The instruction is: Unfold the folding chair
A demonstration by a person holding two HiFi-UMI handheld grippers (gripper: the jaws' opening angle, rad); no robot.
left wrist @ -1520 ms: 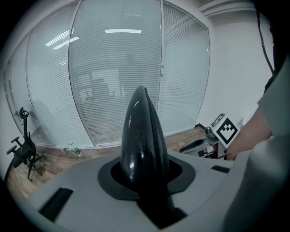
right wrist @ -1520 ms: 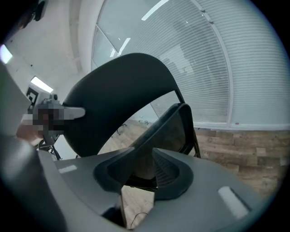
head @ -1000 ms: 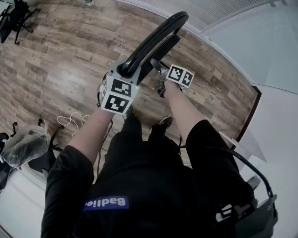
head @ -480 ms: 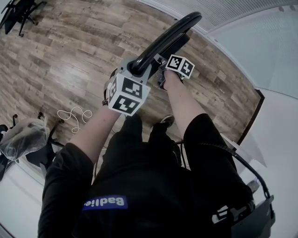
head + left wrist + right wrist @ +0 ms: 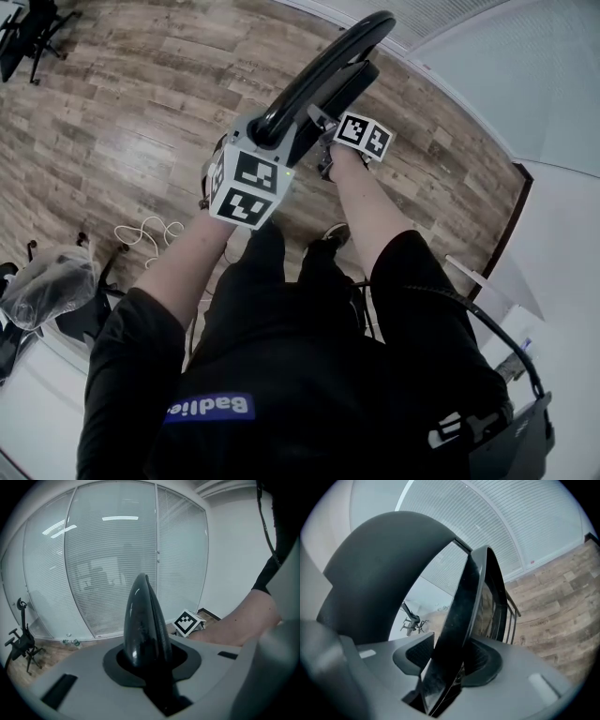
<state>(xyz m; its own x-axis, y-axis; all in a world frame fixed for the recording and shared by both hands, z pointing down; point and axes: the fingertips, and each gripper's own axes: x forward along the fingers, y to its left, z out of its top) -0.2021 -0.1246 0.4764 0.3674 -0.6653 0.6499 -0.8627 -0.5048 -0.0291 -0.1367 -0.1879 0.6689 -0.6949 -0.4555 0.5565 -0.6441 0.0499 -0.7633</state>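
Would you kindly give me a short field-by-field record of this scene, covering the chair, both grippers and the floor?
chair: black tubular-framed folding chair, folded, not yet opened
left gripper: fingers closing round the chair's rounded top tube
right gripper: fingers closing on a flat black chair panel
floor: wood-plank floor, with a coiled white cable lying on it

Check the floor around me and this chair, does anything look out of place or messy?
A loose white cable lies in a tangle on the wooden floor at the left, near where the person stands, a possible trip hazard. The folding chair looks undamaged and is not yet unfolded.
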